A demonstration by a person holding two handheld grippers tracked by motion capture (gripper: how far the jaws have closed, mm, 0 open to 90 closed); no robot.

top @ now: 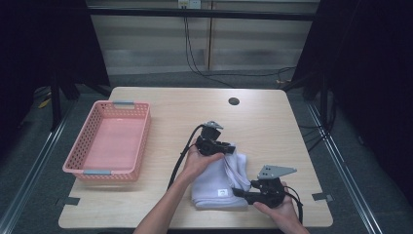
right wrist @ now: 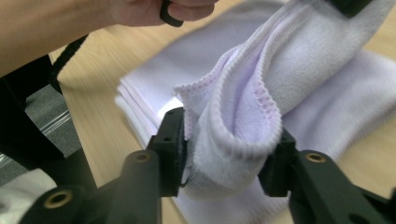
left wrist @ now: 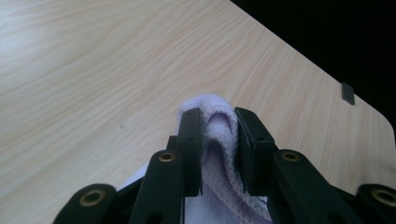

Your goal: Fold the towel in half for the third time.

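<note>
A folded white towel (top: 214, 187) lies on the near middle of the wooden table (top: 170, 105). My left gripper (top: 229, 146) is at the towel's far end, shut on a raised fold of it. In the left gripper view the cloth (left wrist: 210, 105) is pinched between the jaws of that gripper (left wrist: 219, 116). My right gripper (top: 237, 191) is at the towel's near right edge. In the right gripper view a rounded loop of towel (right wrist: 289, 79) sits loosely between the spread jaws of that gripper (right wrist: 229, 140), and the cloth runs up toward the other hand (right wrist: 140, 9).
An empty pink basket (top: 144, 136) stands on the left of the table. A dark round hole (top: 234, 101) is near the table's far edge. Tape marks (top: 321, 196) sit at the near corners. Bare wood surrounds the towel.
</note>
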